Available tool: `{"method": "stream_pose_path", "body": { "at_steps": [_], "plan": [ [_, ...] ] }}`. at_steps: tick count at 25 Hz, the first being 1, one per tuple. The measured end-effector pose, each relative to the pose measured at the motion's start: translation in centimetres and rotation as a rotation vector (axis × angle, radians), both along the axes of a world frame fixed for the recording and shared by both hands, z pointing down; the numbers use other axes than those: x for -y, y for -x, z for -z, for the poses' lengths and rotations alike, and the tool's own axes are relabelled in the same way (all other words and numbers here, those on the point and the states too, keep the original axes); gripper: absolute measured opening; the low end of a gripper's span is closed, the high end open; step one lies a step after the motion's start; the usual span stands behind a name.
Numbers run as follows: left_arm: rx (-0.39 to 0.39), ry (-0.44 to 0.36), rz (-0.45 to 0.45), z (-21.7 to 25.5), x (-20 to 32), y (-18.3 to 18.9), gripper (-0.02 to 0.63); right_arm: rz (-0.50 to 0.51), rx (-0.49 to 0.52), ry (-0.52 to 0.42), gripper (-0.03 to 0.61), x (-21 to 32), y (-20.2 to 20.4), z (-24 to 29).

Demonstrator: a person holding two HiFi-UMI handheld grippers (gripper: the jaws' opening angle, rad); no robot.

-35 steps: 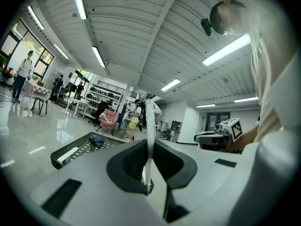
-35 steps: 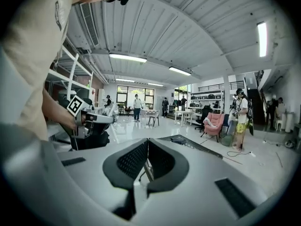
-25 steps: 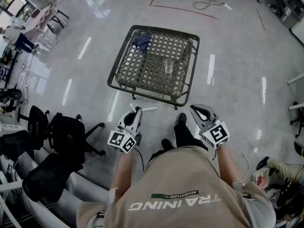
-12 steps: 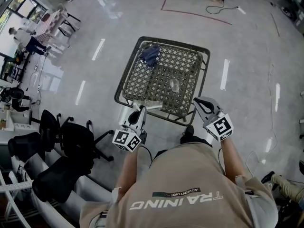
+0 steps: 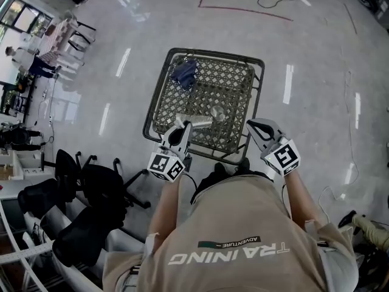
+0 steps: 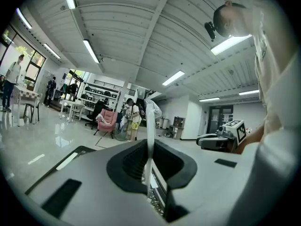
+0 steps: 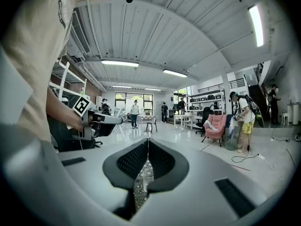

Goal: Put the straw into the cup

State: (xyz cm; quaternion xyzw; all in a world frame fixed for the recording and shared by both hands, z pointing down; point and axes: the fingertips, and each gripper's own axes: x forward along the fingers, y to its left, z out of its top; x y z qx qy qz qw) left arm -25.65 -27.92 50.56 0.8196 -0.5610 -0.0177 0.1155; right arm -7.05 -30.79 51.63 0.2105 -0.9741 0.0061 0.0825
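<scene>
The left tongs (image 5: pixel 184 128) are clamped on the straw (image 6: pixel 149 126), which stands up pale between the pads in the left gripper view; in the head view it reaches over the near edge of the table (image 5: pixel 157 91); the cup (image 5: pixel 217 112), clear as far as I can tell, sits on the lattice top near the straw's tip; the right tongs (image 5: pixel 252 126) are closed on nothing, by the table's near right corner; a blue cloth (image 5: pixel 183 72) lies at the far left corner.
</scene>
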Motion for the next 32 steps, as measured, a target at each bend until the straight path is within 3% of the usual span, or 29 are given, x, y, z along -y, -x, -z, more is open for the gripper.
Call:
{"method": "stream_pose_path", "body": {
  "at_steps": [13, 23, 29, 32],
  "plan": [
    [0.013, 0.072, -0.188, -3.8, 7.8, -1.2, 0.046, -0.173, -0.026, 0.004, 0.018, 1.1, -1.5, -0.2],
    [0.107, 0.159, -0.236, -8.2, 9.3, -2.4, 0.046, -0.229, -0.022, 0.004, 0.018, 2.8, -3.2, -0.1],
    [0.071, 0.190, -0.204, -10.8, 10.6, -2.3, 0.046, -0.226, -0.034, -0.007, 0.018, 3.9, -3.8, 0.2],
    [0.097, 0.203, -0.206, -12.4, 10.8, -2.7, 0.046, -0.232, -0.038, -0.003, 0.018, 4.2, -4.4, 0.2]
  ]
}}
